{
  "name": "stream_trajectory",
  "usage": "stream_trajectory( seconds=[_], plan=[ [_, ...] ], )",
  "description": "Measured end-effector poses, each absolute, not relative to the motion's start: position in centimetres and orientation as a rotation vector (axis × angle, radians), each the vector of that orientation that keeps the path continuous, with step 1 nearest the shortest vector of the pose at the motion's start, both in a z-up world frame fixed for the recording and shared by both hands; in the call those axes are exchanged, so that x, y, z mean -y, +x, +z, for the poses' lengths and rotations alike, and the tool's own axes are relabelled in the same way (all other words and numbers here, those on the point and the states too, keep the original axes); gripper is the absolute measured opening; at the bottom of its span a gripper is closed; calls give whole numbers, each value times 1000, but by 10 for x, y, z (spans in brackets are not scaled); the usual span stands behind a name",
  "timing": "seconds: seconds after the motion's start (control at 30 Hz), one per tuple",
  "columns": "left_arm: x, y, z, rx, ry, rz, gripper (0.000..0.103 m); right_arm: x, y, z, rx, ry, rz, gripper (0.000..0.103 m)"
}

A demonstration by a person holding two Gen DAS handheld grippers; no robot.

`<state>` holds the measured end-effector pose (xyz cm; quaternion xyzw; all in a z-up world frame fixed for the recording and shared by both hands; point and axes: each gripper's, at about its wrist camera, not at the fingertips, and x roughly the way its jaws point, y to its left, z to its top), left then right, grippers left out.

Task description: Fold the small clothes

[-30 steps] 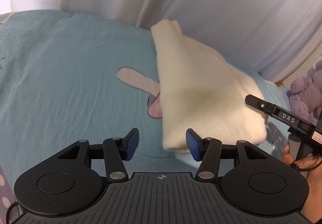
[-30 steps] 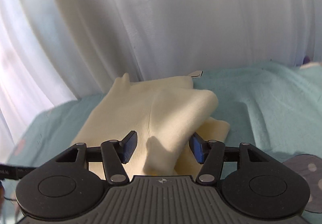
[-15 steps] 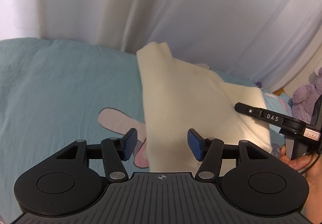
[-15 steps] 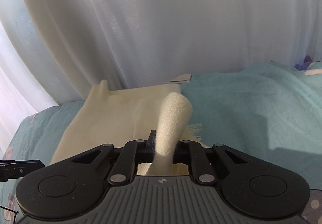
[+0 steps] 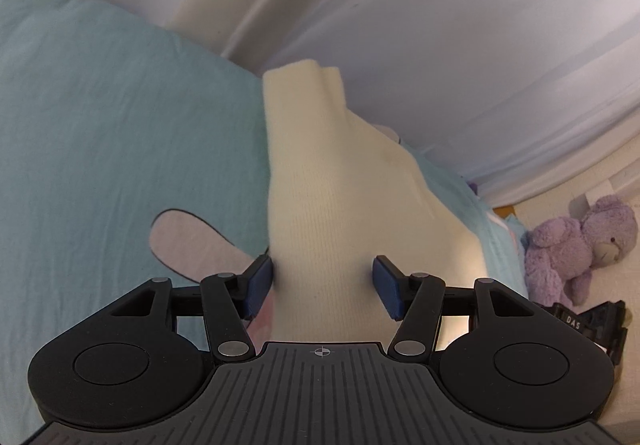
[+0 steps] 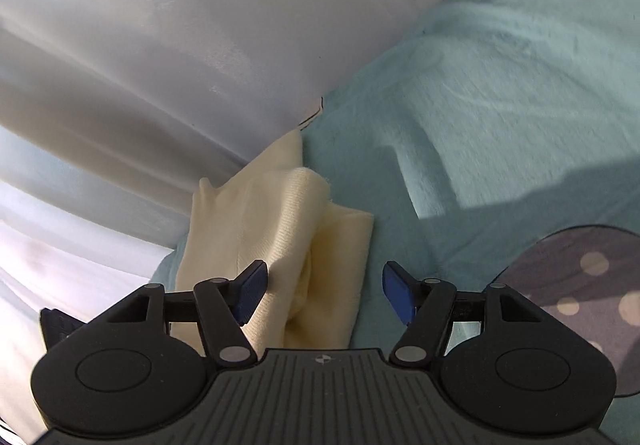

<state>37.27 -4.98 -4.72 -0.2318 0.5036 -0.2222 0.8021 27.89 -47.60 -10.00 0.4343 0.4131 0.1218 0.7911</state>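
A cream knit garment [image 5: 328, 213] lies partly folded on the teal bed [image 5: 100, 133], beside the white curtain [image 5: 440, 25]. Left tongs [image 5: 322, 287] and right tongs [image 6: 322, 293] both gape wide, gripping nothing. Unheld, its raised fold could slump open.

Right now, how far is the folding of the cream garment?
Done: the cream knitted garment already lies doubled in layers on the turquoise bedsheet. In hand: nothing; the right gripper and the left gripper both have open jaws, with the cloth lying between them. Left: probably one more fold and smoothing.
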Motion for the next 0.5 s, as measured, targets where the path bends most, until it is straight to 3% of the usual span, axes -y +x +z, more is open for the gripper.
stream_trajectory(
  seconds=[0.33,0.5],
  plan=[
    [56,395,-71,-1127,-608,-492,59,449,323,-117,-932,1031,390,48],
    [63,392,-67,-1098,-546,-479,48,437,330,-120,-942,1059,401,38]
  ],
)
